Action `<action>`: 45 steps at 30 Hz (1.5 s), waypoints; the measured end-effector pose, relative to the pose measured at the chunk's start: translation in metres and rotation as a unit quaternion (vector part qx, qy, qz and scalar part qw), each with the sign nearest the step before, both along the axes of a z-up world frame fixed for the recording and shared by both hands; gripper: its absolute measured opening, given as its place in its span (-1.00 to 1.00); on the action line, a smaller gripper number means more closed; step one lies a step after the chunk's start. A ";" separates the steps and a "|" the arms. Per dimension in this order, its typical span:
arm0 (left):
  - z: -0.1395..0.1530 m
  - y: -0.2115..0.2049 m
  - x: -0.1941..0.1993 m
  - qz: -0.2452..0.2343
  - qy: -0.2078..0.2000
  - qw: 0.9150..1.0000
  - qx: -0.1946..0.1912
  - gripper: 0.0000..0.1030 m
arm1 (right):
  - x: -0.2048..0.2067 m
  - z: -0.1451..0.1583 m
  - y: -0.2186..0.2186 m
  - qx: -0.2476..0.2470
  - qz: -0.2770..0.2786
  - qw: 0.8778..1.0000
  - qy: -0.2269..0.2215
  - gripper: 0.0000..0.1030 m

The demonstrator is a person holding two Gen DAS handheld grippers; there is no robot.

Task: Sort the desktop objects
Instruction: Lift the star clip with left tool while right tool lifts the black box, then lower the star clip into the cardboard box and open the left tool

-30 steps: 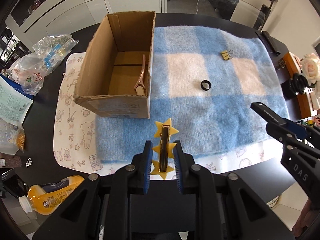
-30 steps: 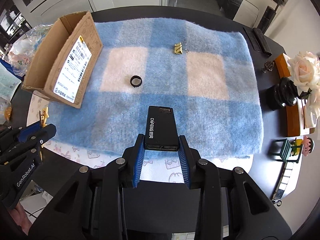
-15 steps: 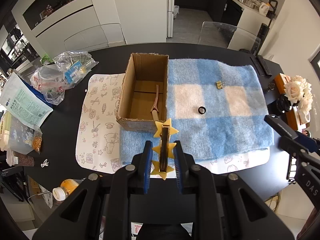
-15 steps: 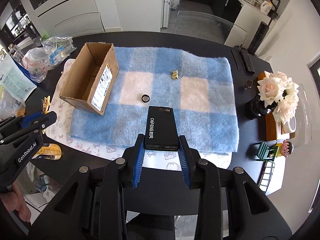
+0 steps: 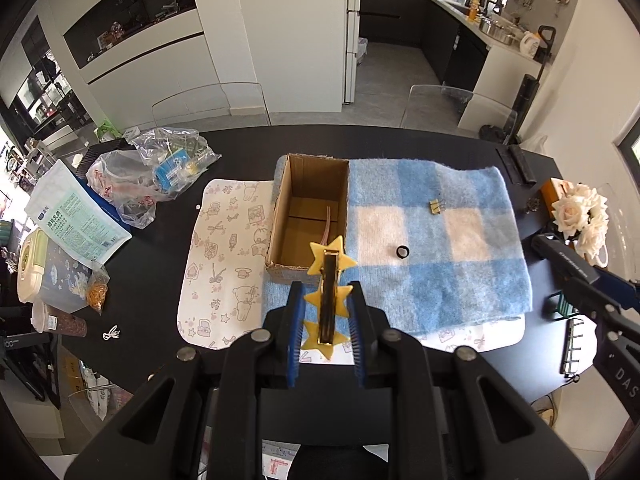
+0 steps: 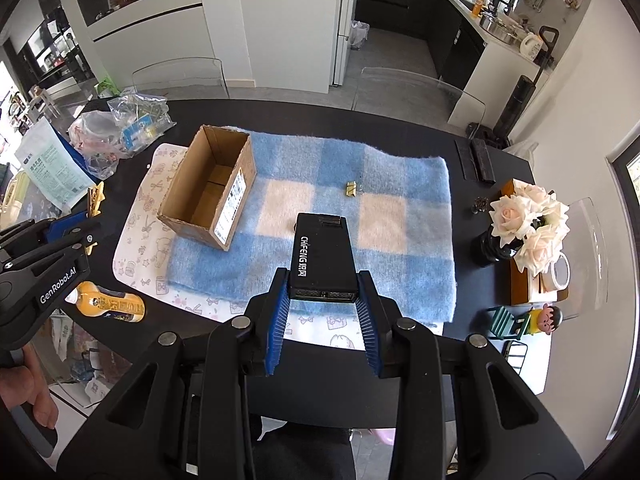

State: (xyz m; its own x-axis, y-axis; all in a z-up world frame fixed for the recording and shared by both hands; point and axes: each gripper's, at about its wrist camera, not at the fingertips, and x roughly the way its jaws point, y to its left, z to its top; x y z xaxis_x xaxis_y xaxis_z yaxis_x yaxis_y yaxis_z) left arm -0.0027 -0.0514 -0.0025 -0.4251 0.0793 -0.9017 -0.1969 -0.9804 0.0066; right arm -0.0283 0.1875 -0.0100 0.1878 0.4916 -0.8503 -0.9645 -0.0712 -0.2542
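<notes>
- We see the left hand-held gripper [image 5: 325, 322] clamping a yellow star clip [image 5: 329, 294], hiding the cardboard box [image 5: 280, 216] front rim.
- The right hand-held gripper [image 6: 322, 296] grips a black device [image 6: 323, 256] (covering the small ring).

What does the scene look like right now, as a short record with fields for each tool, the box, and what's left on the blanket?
left tool: shut on yellow star hair clip, held above the table
right tool: shut on black rectangular device
cardboard box: open, on the blue checked blanket's left edge, one slim pinkish item inside
left on blanket: black ring, gold binder clip
</notes>
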 end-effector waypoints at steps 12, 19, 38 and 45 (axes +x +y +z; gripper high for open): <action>0.020 -0.009 -0.013 0.003 0.017 1.000 -0.005 -0.60 | -0.002 0.015 0.006 0.009 -0.009 1.000 0.011 -0.35; 0.019 -0.008 -0.025 0.000 0.017 1.000 -0.003 -0.60 | -0.001 0.018 0.014 0.009 -0.013 1.000 0.009 -0.35; 0.009 -0.009 -0.055 -0.007 -0.001 1.000 -0.002 -0.60 | -0.009 0.006 0.051 -0.004 -0.009 1.000 0.008 -0.35; 0.001 -0.020 -0.070 -0.003 -0.012 1.000 -0.002 -0.60 | -0.020 -0.004 0.068 -0.016 -0.001 1.000 0.008 -0.35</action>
State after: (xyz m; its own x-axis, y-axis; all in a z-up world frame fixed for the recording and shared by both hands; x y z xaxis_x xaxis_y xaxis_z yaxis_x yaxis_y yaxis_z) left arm -0.0732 -0.0712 -0.0014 -0.4034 0.0771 -0.9118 -0.2021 -0.9793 0.0066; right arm -0.0481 0.2554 -0.0143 0.1753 0.4633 -0.8687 -0.9684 -0.0777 -0.2368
